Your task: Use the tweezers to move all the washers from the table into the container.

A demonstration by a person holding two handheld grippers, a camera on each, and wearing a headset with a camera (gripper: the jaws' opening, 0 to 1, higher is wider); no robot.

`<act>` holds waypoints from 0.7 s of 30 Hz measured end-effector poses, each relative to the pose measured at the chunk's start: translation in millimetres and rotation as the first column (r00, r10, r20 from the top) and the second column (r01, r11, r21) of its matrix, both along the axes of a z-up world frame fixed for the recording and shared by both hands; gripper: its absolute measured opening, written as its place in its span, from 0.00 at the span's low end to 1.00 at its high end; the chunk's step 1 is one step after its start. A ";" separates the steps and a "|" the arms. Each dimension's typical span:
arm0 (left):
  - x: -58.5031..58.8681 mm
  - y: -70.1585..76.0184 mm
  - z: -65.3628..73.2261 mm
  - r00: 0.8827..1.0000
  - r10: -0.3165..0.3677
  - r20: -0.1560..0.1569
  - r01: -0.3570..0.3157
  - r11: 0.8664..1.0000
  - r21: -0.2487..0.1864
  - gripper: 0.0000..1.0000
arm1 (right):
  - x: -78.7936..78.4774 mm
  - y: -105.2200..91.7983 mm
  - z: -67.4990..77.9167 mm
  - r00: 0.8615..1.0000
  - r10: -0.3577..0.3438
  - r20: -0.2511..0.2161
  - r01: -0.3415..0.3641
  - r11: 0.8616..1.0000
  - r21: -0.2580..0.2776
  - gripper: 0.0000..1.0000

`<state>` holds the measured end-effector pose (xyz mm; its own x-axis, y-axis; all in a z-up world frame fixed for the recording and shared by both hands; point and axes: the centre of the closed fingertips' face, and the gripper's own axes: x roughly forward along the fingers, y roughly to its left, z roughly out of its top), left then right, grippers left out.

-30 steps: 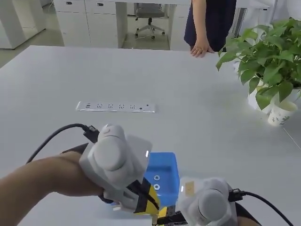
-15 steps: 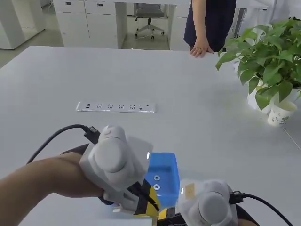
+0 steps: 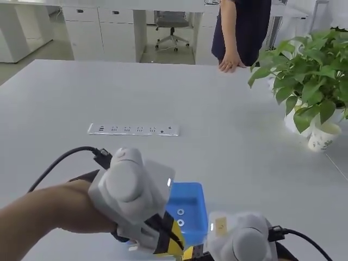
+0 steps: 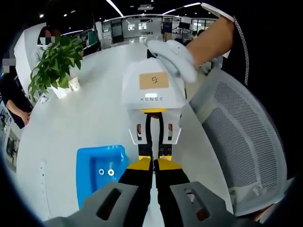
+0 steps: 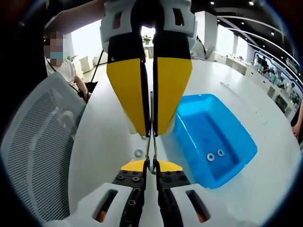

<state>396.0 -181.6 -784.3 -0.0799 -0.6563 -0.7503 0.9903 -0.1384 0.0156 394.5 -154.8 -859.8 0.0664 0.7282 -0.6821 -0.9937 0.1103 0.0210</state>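
Note:
A blue container [image 3: 191, 191] sits on the white table near me, with two washers [image 3: 180, 217] lying in it. In the right gripper view one loose washer [image 5: 138, 152] lies on the table beside the container [image 5: 236, 137]. Thin metal tweezers [image 5: 150, 144] run between both pairs of yellow-tipped jaws. My left gripper [image 5: 151, 130] comes in from above, shut on the tweezers. My right gripper [image 5: 152, 166] is shut on their near end. The two grippers face each other tip to tip just left of the container, with the left gripper [image 3: 173, 242] in front of its near corner.
A white power strip [image 3: 133, 129] lies mid-table. At the right edge stand a potted plant [image 3: 304, 76] and a paper cup [image 3: 322, 136]. A person's hand [image 3: 231, 64] rests on the table's far edge. A mesh chair [image 5: 42, 142] is behind me.
The head camera has tipped a little, so everything sits slightly lower in the picture. The grippers, tweezers and container keep their places relative to one another.

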 end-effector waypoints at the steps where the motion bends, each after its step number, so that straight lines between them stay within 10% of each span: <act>1: -0.2 0.1 1.4 1.000 0.000 0.002 0.000 1.000 -0.001 0.05 | -0.1 0.0 1.6 1.000 0.000 0.001 0.000 1.000 0.001 0.09; 21: 0.0 0.0 27.0 1.000 0.004 0.022 -0.004 1.000 -0.019 0.05 | 1.1 -2.1 26.9 0.999 0.016 0.032 -0.016 1.000 -0.003 0.09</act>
<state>396.0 -181.5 -757.4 -0.0608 -0.6704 -0.7396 0.9901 -0.1341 0.0402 395.6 -156.8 -832.9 0.0767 0.7277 -0.6815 -0.9955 0.0943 -0.0113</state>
